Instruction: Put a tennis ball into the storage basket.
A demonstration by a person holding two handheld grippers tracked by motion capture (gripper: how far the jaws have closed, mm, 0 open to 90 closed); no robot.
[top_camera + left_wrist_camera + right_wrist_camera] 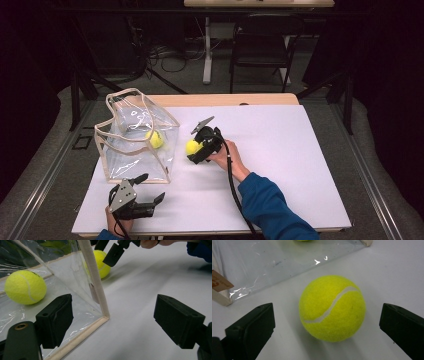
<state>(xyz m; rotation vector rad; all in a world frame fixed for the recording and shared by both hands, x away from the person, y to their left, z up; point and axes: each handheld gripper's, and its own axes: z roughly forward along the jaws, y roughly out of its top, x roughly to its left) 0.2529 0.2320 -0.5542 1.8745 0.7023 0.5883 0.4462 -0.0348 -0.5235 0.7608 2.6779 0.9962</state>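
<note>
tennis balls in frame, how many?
2. One ball lies inside the clear bag. The other ball sits on the table beside the bag, between the open jaws of the right gripper. No others visible.

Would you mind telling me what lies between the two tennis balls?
The clear bag's side wall, seen from the high view: one ball sits inside, the other outside.

Overhead light falls bright on the white surface (280,165) while the far room stays dark. Glare streaks the clear bag (135,140). Soft shadows sit under the tennis ball (332,308). Near jaws look slightly blurred.
</note>
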